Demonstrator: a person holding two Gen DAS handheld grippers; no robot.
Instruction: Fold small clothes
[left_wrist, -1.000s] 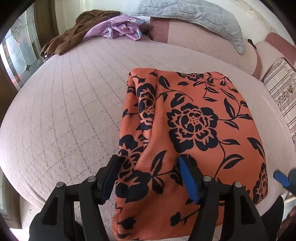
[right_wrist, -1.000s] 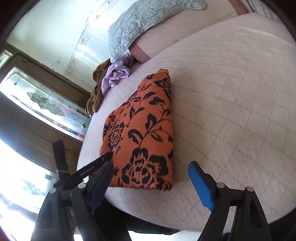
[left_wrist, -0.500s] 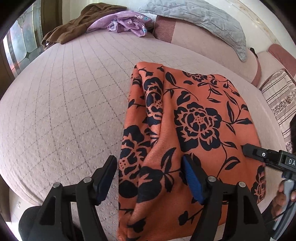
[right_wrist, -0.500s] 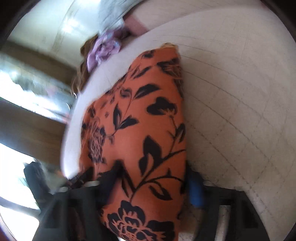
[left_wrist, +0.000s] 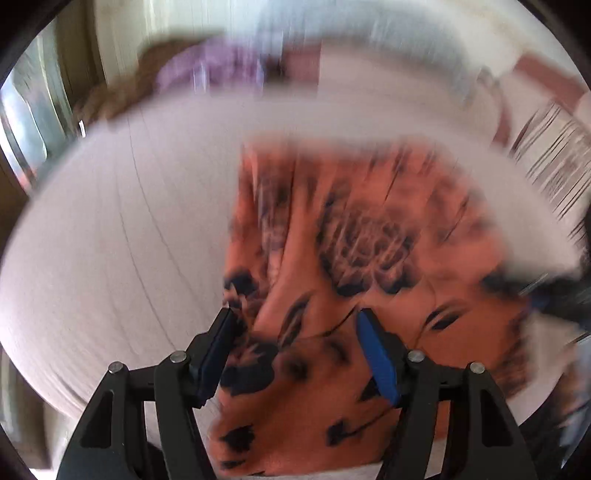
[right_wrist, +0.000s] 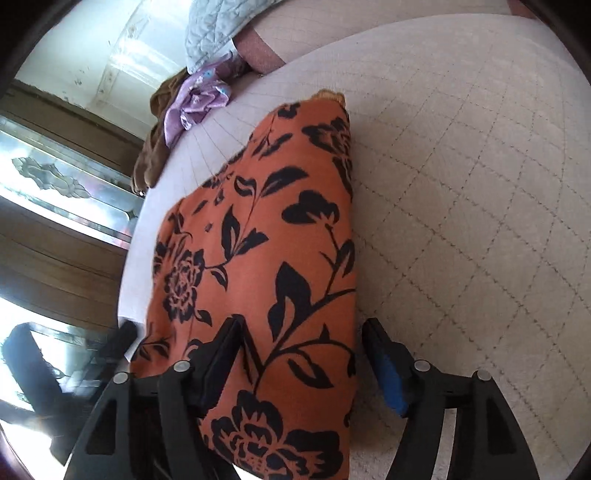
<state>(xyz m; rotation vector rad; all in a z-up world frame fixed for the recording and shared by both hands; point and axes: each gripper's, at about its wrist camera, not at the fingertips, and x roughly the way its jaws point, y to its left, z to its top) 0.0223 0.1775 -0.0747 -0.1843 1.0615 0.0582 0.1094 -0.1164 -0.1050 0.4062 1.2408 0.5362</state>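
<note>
An orange cloth with black flowers (left_wrist: 369, 258) lies folded on the pale quilted bed (left_wrist: 110, 240); it also shows in the right wrist view (right_wrist: 266, 258). My left gripper (left_wrist: 295, 343) is open, its jaws astride the cloth's near left edge. The left wrist view is blurred by motion. My right gripper (right_wrist: 303, 354) is open, its jaws astride the cloth's near right edge, low over the bed (right_wrist: 461, 221). Neither gripper pinches the cloth.
A purple garment (right_wrist: 199, 99) and a brown garment (right_wrist: 151, 155) lie at the bed's far corner. A grey quilted pillow (right_wrist: 221, 29) leans on the headboard. A striped cushion (left_wrist: 554, 166) is at the right. A glass door (right_wrist: 55, 184) stands beside the bed.
Both grippers have moved in over the cloth's near edge. The right gripper went from beside the cloth to astride its right edge. The left view is now blurred by fast motion.
</note>
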